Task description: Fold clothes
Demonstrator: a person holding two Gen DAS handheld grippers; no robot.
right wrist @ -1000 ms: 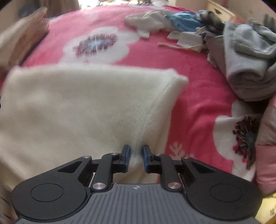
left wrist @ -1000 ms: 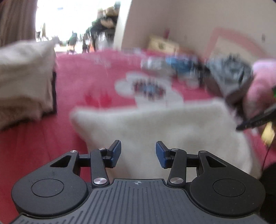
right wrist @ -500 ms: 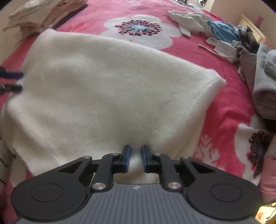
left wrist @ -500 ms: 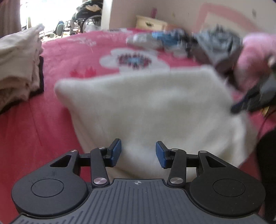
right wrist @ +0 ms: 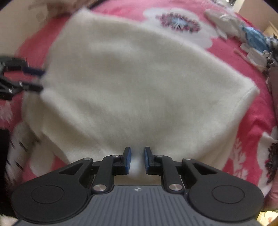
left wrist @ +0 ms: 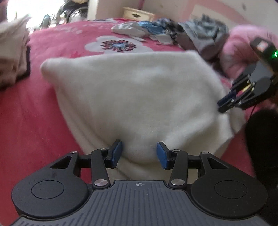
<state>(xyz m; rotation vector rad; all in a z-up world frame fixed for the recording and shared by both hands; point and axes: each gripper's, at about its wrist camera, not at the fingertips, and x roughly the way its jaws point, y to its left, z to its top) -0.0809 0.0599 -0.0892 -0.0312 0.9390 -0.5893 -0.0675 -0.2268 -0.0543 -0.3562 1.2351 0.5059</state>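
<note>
**Fluffy cream garment on the pink bed, both grippers at its near edge**

So the cream fleece garment (left wrist: 139, 97) is spread over the pink floral bedspread (left wrist: 31, 125), lying mostly flat, and both grippers are at its near hem.

The left wrist view has the left gripper (left wrist: 139, 154) with its blue pads set fairly wide, and a hump of the cream fabric bulging up between them. Looks like they're clamped on that thick fold, fabric fills the whole gap. This view also catches stuff the other one misses: a stack of folded beige clothes (left wrist: 12, 55) at the left edge, a small cream nightstand (left wrist: 137, 14) against the far wall, and a pink fluffy thing (left wrist: 241, 47) at the right. A heap of unfolded clothes (left wrist: 173, 33) sits beyond the garment. The right gripper (left wrist: 225, 104) shows from the side here, at the garment's right edge.

The right wrist view shows the right gripper (right wrist: 137, 160) with a narrow gap, its jaws opening a bit, a thin pinch of fleece between the pads. Only here can you see the garment's far right corner (right wrist: 250, 90) lying flat on the bedspread, and the left gripper (right wrist: 33, 78) poking in at the garment's left edge, blurry.
</note>
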